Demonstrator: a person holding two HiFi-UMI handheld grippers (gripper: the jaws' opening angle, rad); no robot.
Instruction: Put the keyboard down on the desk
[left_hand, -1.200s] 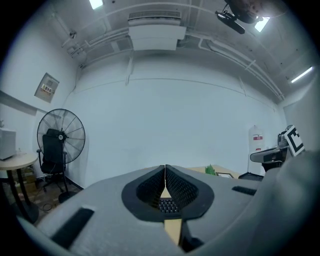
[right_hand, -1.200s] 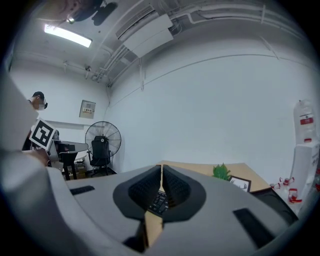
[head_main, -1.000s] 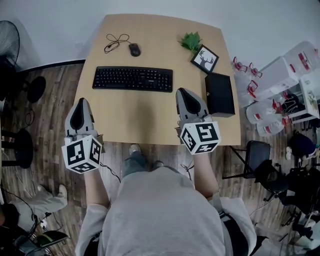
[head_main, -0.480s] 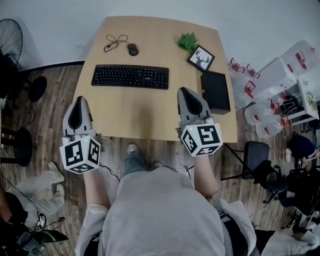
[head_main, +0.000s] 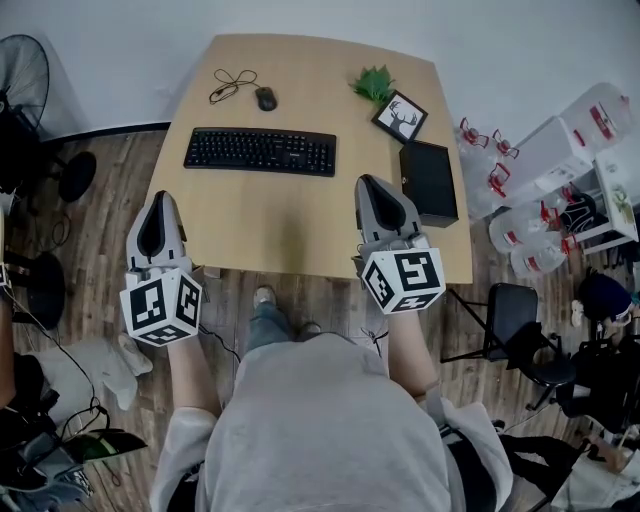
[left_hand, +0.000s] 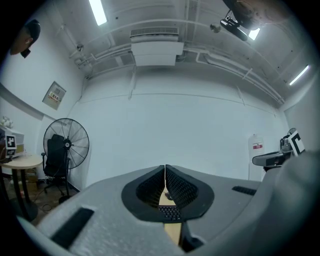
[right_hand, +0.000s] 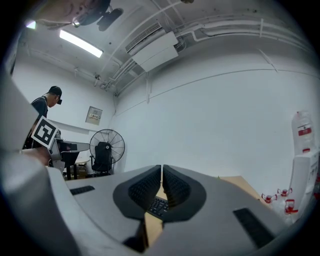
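Observation:
A black keyboard lies flat on the wooden desk, a little left of its middle. My left gripper hovers at the desk's near left corner, shut and empty. Over the near right part of the desk my right gripper is shut too, with nothing in it. Both stay on the near side of the keyboard, apart from it. In the left gripper view the closed jaws leave a slit through which the keyboard shows. A corner of the keyboard also shows below the closed jaws in the right gripper view.
A black mouse with a coiled cable lies behind the keyboard. A small plant, a framed deer picture and a black box sit along the desk's right side. A chair and shelves with bottles stand to the right, a fan to the left.
Both grippers hold almost the same place, shut all along. The head view has shifted slightly, and a person at the lower left has moved.

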